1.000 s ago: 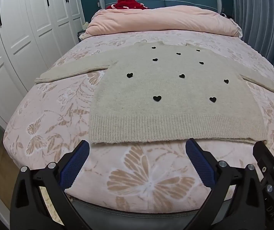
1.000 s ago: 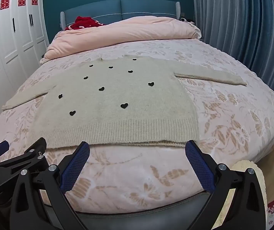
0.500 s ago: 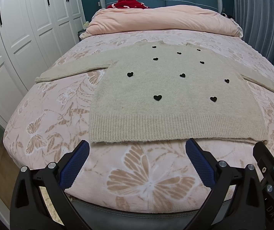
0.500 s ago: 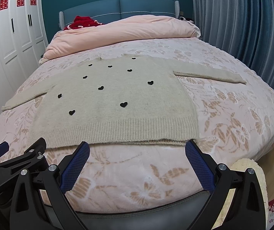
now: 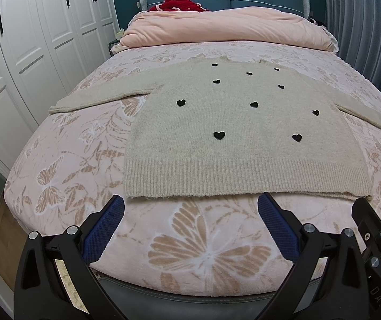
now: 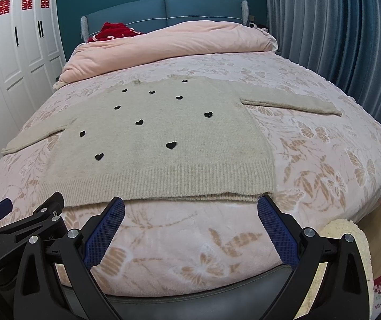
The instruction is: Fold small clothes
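A beige knit sweater (image 5: 238, 138) with small black hearts lies flat and face up on the bed, sleeves spread to both sides, ribbed hem toward me. It also shows in the right wrist view (image 6: 163, 144). My left gripper (image 5: 190, 208) is open and empty, just short of the hem's left half. My right gripper (image 6: 190, 208) is open and empty, just short of the hem's right half. The left gripper's body shows at the lower left of the right wrist view.
The bed (image 5: 65, 165) has a pink butterfly-print cover. A folded pink duvet (image 5: 225, 26) and a red garment (image 5: 177, 2) lie at the headboard. White wardrobes (image 5: 30, 40) stand left, blue curtains (image 6: 337, 34) right, a cream rug (image 6: 350, 237) on the floor.
Both grippers have tilted or lifted very slightly, so the sweater sits a little lower in the views. The sweater has not moved and both grippers stay open.
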### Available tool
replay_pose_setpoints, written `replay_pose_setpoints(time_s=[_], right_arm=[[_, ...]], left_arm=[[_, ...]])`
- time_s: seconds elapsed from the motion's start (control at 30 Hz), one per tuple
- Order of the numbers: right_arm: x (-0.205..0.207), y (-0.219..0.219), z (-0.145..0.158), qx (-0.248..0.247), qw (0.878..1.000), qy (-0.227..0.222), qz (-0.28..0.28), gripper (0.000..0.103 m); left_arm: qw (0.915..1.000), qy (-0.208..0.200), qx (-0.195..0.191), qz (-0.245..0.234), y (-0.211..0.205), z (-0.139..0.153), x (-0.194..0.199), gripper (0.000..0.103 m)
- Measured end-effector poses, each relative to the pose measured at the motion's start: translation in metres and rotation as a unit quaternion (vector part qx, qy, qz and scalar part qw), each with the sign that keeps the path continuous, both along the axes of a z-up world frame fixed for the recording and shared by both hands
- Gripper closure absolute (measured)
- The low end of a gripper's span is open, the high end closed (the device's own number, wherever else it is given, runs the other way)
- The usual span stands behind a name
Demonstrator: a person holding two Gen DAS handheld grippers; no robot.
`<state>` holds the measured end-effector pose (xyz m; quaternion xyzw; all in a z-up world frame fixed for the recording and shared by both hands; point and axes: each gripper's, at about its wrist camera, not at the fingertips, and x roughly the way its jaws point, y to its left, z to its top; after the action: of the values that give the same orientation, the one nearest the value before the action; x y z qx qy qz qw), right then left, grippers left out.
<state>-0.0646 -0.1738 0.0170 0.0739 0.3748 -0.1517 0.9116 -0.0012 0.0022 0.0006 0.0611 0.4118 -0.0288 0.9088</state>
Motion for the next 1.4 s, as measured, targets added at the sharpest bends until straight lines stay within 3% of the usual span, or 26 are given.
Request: replay_pose_setpoints(time_s=[1.0, 1.4], right_arm=[[-0.004, 0.002, 0.001, 0.002, 1.000, 0.002, -0.001, 0.005], [0.002, 0.000, -0.013, 0.005, 1.000, 0.011, -0.001, 0.005]], left_arm=[[1.0000, 0.002, -0.002, 0.002, 0.005, -0.004, -0.003, 0.006], [0.9999, 0.012, 0.000, 0.005, 0.006, -0.012, 0.000, 0.006]])
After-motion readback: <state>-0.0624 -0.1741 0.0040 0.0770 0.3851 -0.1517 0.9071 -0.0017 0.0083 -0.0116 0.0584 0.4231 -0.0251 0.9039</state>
